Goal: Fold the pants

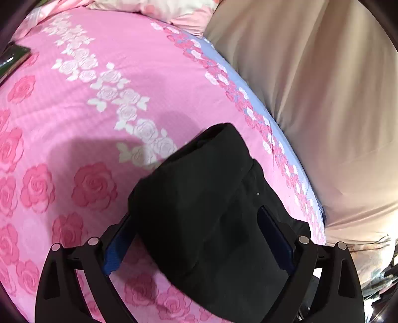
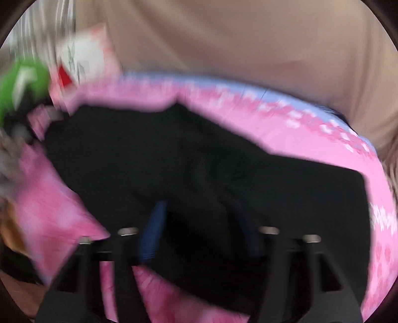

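Black pants (image 1: 211,211) lie folded on the pink rose-print bedsheet (image 1: 87,99), near the sheet's blue-trimmed edge. My left gripper (image 1: 196,218) stands open and wide over them; its left blue pad (image 1: 117,243) is beside the cloth's edge and its right pad (image 1: 273,231) rests above the cloth. The right wrist view is blurred. There the pants (image 2: 174,154) spread across the sheet (image 2: 311,129), and my right gripper (image 2: 199,206) stands narrow, with a bunched ridge of black cloth filling the gap between its pads (image 2: 153,228).
A large beige cloth (image 1: 323,99) hangs beyond the bed's edge on the right. A floral pillow (image 1: 174,12) lies at the head and a dark flat object (image 1: 13,58) at the far left. A green thing (image 2: 22,92) and a white-and-red packet (image 2: 79,59) show blurred at the left.
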`<state>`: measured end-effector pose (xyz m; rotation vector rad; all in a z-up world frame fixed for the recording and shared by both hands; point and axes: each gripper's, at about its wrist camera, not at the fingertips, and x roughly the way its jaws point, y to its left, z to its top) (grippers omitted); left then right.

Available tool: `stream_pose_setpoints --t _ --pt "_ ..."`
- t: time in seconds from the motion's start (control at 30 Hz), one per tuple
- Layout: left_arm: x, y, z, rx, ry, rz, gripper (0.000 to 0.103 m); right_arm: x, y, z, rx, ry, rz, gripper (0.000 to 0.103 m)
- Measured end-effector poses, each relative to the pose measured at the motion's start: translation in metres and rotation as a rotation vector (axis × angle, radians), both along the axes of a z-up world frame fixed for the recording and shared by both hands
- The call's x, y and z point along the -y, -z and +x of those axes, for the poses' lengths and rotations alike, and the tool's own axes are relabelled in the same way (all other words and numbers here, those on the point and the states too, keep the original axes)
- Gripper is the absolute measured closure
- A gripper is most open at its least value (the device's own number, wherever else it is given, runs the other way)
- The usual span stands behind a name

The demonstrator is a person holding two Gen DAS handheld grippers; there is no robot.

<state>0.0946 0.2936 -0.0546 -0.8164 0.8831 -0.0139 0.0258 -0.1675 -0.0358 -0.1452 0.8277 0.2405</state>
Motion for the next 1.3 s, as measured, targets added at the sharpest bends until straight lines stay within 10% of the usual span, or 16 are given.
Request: stream_pose_setpoints --t 0.07,0.1,0.17,0.27,0.43,0.73,0.93,1.3 --pt "0.0 -0.003 0.006 0.011 0.033 -0.002 0.029 0.004 -0.019 0.009 0.008 0.023 0.11 0.091" --pt "0.001 -0.003 0.01 0.009 0.056 0.002 0.055 0.002 -0.031 0.01 0.037 0.023 0.161 0.091" --pt "0.003 -0.006 0.012 0.017 0.074 0.016 0.06 -0.004 -0.037 0.013 0.048 0.011 0.205 0.09" --pt "0.005 -0.005 0.014 0.016 0.083 0.035 0.068 -0.025 0.004 0.037 -0.117 -0.011 0.188 0.062" --pt "0.016 -0.047 0.004 0.086 0.103 0.114 0.085 -0.007 -0.026 0.002 -0.009 -0.023 0.246 0.03" --pt "0.203 -0.204 -0.039 0.483 0.51 0.31 0.086 0.114 -0.069 -0.049 0.157 0.227 0.468 0.022" --pt "0.337 -0.126 -0.034 0.302 0.853 0.239 0.061 0.148 -0.042 -0.064 0.092 0.309 0.551 0.021" --pt "0.2 -0.14 -0.089 0.346 0.532 0.375 0.03 0.104 -0.03 0.016 -0.028 0.175 0.706 0.008"
